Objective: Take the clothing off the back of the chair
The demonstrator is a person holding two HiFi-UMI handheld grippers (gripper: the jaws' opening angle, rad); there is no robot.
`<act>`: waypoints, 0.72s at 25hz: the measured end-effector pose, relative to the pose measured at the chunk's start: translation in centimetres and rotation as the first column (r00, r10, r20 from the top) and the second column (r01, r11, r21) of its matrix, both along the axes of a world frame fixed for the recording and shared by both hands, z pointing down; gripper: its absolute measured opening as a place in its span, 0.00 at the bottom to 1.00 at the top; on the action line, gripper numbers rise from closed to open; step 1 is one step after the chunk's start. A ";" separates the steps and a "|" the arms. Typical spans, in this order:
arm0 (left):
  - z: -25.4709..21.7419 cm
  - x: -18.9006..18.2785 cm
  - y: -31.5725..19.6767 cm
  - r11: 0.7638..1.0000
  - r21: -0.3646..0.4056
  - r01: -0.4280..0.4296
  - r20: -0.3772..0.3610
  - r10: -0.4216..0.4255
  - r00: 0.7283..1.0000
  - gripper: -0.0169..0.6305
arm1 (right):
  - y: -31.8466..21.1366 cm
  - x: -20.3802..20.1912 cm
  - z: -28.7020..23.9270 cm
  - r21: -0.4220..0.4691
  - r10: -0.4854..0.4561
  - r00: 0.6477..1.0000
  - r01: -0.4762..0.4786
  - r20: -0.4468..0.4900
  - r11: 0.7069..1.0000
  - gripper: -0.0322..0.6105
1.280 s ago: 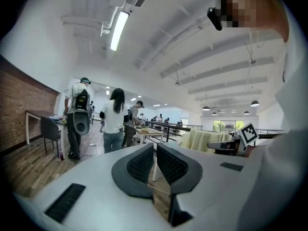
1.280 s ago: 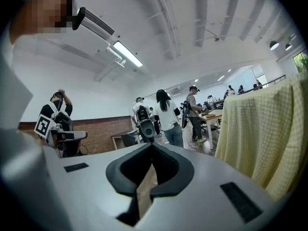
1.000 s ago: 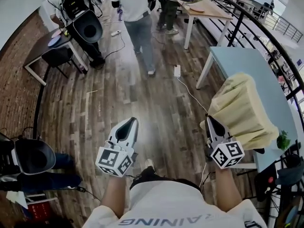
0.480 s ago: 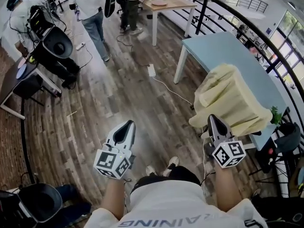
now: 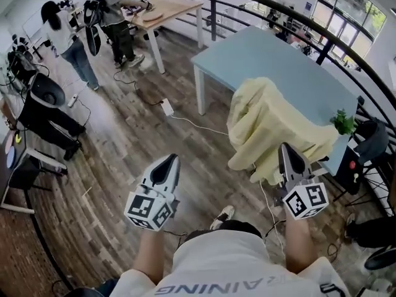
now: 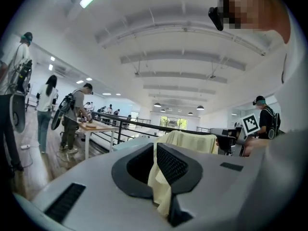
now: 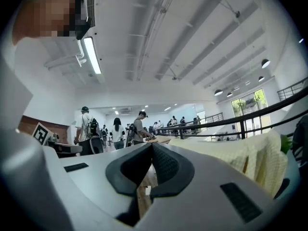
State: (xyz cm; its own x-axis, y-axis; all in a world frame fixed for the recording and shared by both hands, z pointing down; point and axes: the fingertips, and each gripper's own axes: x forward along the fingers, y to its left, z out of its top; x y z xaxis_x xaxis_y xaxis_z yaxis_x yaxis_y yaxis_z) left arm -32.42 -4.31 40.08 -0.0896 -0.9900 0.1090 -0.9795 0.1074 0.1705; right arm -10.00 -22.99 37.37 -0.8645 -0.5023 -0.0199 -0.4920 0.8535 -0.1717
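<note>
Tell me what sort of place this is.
Probably an open-plan lab or workshop, perhaps on a mezzanine: work tables such as the light blue table, a black railing along the edge, and a person wearing equipment at the wooden table.

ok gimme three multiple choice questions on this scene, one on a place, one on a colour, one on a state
1. Where is the garment?
A. in a laundry basket
B. draped up beside the light blue table
C. folded on a shelf

2. What colour is the garment?
A. red
B. black
C. pale yellow

3. How do the right gripper jaws stand?
A. together, nothing between them
B. wide apart
C. clamped on a cup

Answers:
1 B, the head view shows it hanging at the table's near edge.
2 C, it looks pale yellow in all three views.
3 A, the right gripper view shows the pads meeting, with the garment off to the side.
</note>
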 end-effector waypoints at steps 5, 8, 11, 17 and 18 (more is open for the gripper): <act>-1.4 1.0 -8.9 0.989 0.002 -0.150 0.024 0.150 0.988 0.10 | -5.2 3.4 -1.8 0.019 0.139 0.989 -0.140 0.058 0.990 0.09; -1.7 2.0 -12.8 0.973 0.011 -0.229 0.039 0.229 0.973 0.10 | -6.4 5.2 -1.9 0.032 0.193 0.978 -0.196 0.080 0.980 0.09; -0.9 3.5 -15.5 0.950 0.028 -0.312 0.037 0.311 0.950 0.10 | -6.7 8.2 -0.6 0.040 0.286 0.955 -0.290 0.080 0.956 0.09; 0.9 5.9 -21.6 0.889 0.014 -0.458 0.013 0.458 0.889 0.10 | -9.1 14.6 1.2 -0.005 0.485 0.873 -0.485 0.057 0.874 0.09; 1.1 5.7 -22.9 0.880 0.016 -0.475 0.002 0.475 0.880 0.10 | -9.7 15.1 1.4 -0.011 0.511 0.858 -0.512 0.052 0.859 0.09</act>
State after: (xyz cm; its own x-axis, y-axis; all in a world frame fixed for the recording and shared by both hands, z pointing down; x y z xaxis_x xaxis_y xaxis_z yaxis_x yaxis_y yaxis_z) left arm -26.69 -27.18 41.14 0.3920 -0.9153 0.0925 -0.9119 -0.3733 0.1704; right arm 5.05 -32.65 38.75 -0.4835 -0.8733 -0.0595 -0.8499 0.4847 -0.2067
